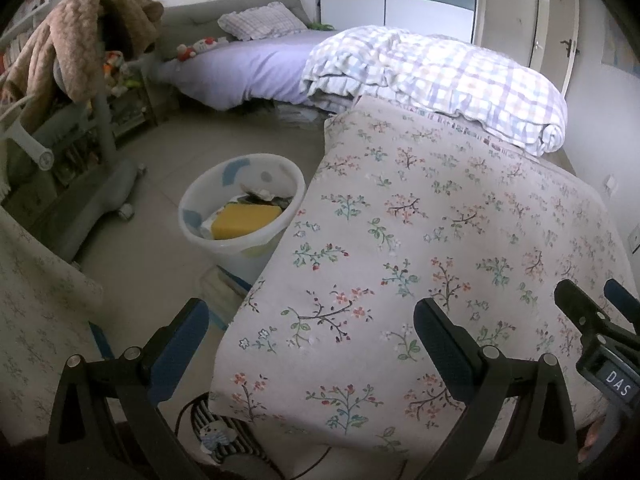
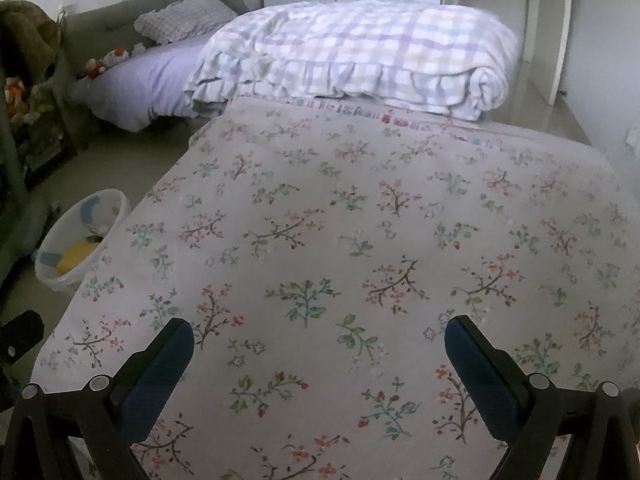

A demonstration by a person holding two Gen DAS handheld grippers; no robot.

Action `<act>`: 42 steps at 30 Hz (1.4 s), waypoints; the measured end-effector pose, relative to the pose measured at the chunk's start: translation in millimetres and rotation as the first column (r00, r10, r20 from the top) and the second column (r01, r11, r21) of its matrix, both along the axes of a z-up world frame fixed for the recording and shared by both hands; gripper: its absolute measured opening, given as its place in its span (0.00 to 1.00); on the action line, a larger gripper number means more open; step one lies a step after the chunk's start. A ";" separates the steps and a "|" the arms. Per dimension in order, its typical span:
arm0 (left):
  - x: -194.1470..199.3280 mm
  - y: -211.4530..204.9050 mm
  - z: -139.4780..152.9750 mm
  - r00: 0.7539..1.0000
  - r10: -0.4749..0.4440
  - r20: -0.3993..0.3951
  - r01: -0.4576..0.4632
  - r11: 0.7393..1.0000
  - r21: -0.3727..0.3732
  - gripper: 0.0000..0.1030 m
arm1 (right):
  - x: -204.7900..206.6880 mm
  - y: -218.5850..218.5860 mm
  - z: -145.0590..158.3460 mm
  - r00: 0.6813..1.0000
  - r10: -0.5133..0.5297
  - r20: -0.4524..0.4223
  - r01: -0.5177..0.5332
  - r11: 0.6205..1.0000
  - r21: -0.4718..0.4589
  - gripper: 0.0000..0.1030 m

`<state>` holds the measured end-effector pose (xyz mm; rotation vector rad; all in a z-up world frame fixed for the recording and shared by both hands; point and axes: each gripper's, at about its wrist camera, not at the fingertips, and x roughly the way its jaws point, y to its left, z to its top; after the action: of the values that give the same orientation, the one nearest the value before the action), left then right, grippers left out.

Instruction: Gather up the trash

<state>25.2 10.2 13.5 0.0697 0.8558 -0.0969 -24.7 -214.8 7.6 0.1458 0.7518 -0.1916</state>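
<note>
A white plastic bin [image 1: 240,208] stands on the floor by the left edge of the floral-covered table [image 1: 420,240]. Inside it lie a yellow box [image 1: 244,220] and some papers. The same bin [image 2: 82,236] shows at the far left of the right wrist view, yellow box [image 2: 78,256] inside. My left gripper [image 1: 312,320] is open and empty, hovering over the table's near left corner. My right gripper [image 2: 318,340] is open and empty above the floral cloth [image 2: 360,220]. The right gripper [image 1: 596,308] also appears at the right edge of the left wrist view.
A bed with a purple sheet [image 1: 248,68] and a folded checked quilt [image 1: 440,76] lies beyond the table. A grey wheeled chair [image 1: 80,184] draped with a brown blanket [image 1: 80,36] stands left of the bin. A striped item [image 1: 224,436] with a cord lies on the floor below the table corner.
</note>
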 end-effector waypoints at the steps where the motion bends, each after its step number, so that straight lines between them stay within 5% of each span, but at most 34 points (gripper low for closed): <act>1: 0.2 0.3 -0.1 1.000 0.001 0.000 -0.001 1.000 0.000 1.00 | -0.3 0.2 0.1 1.000 0.000 0.001 0.000 1.000 0.000 1.00; 42: 2.0 3.5 0.1 1.000 0.003 -0.004 -0.003 1.000 -0.014 1.00 | -0.6 2.9 0.8 1.000 -0.001 0.008 0.001 1.000 0.010 1.00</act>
<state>27.1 13.7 13.6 0.0552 0.8588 -0.1004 -25.2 -212.0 8.4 0.1560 0.7451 -0.1885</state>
